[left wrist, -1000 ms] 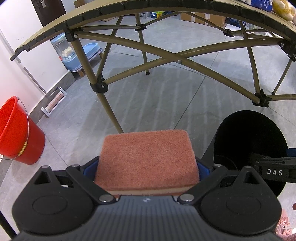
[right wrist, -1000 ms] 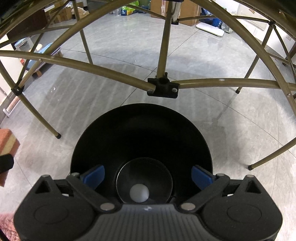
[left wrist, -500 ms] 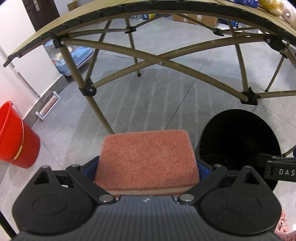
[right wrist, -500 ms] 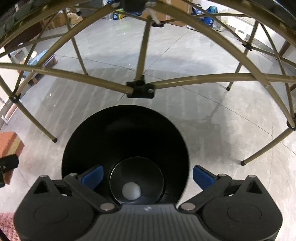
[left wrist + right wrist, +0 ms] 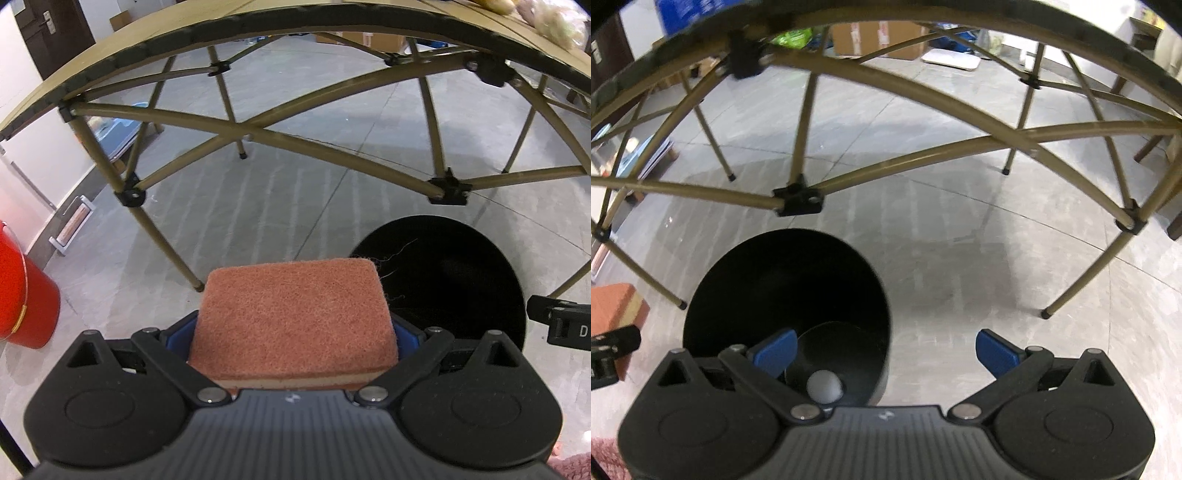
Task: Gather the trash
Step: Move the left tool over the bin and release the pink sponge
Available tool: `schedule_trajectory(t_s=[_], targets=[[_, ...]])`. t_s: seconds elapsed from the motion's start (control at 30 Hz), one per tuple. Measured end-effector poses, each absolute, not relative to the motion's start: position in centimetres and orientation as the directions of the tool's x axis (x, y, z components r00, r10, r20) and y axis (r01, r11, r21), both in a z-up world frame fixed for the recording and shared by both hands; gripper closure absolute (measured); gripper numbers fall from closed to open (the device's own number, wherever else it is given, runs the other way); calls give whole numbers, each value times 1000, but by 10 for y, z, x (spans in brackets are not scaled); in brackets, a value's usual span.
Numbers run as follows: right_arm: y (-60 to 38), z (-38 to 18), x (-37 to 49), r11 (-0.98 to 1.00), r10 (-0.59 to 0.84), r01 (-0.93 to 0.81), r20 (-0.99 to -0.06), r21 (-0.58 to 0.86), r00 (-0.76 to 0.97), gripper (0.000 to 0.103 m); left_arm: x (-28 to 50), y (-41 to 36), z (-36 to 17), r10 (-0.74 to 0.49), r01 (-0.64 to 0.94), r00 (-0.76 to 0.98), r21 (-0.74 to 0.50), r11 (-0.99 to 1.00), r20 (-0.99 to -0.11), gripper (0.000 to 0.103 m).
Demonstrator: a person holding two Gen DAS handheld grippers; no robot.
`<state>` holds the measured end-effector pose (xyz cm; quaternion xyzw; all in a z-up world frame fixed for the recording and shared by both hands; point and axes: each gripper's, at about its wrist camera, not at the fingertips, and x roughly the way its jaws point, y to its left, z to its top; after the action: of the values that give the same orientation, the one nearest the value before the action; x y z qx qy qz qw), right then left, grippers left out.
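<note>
My left gripper point(image 5: 291, 334) is shut on a reddish-brown scouring sponge point(image 5: 291, 317) with a pale foam base, held just left of a black round trash bin point(image 5: 461, 273) on the floor. In the right wrist view the same bin point(image 5: 783, 288) sits below and left, with a small white ball point(image 5: 824, 386) at its bottom. My right gripper point(image 5: 886, 350) is open and empty, above the bin's right rim. The sponge point(image 5: 617, 306) shows at that view's left edge.
A folding table with tan crossed legs point(image 5: 236, 136) arches over the grey tiled floor point(image 5: 258, 206). A red bucket point(image 5: 22, 295) stands at the left by the wall. Cardboard boxes point(image 5: 879, 38) sit far back.
My left gripper has carried the sponge rightward, closer to the bin. My right gripper has shifted right, so the bin now lies to its left.
</note>
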<state>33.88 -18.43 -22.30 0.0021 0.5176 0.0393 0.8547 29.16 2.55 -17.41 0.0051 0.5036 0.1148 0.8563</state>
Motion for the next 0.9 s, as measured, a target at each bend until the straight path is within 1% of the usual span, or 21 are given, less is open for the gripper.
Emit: schedule_trajectory(t_s=[0.43, 0.9], targets=[[-245, -210, 332, 995, 10, 78, -860, 57, 511, 0, 309, -31, -187, 146, -119, 451, 103, 988, -881, 4], [-271, -213, 329, 988, -27, 146, -860, 56, 510, 0, 326, -61, -210, 118, -98, 398, 86, 991, -910, 4]])
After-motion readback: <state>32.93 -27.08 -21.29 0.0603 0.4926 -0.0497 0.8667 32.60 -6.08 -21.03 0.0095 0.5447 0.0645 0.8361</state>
